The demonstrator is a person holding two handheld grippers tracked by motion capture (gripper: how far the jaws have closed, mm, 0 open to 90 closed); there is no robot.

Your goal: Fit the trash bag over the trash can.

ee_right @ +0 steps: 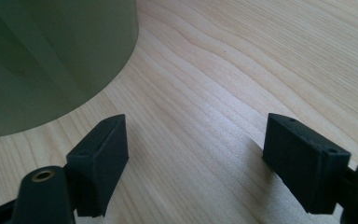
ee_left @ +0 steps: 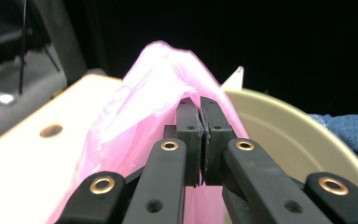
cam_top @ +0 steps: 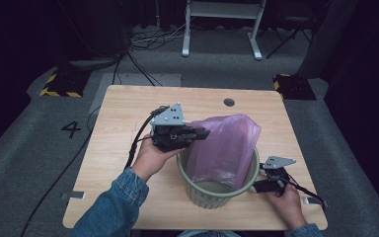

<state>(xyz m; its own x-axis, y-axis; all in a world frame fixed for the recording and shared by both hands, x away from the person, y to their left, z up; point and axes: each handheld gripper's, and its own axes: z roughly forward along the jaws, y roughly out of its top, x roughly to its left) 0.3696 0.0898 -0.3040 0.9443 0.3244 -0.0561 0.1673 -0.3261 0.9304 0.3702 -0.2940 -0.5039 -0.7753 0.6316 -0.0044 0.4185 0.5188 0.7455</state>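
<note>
Pinching the pink bag (cam_top: 225, 148) above the bin's (cam_top: 212, 195) rim, the left claw (cam_top: 201, 132); right claw (cam_top: 260, 186) rests wide on bare surface (cam_top: 123, 118) beside it.

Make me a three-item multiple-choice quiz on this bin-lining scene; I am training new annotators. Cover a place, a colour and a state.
1. Where does the bin stand?
A. on the table
B. on the floor
C. on a chair

2. What colour is the bag?
A. blue
B. pink
C. black

3. How is the right gripper?
A. shut on the bag
B. shut on the bin
C. open, holding nothing

Answers: A, the bin rests on the wooden table; B, the plastic is pink; C, bare wood shows between its spread jaws.
</note>
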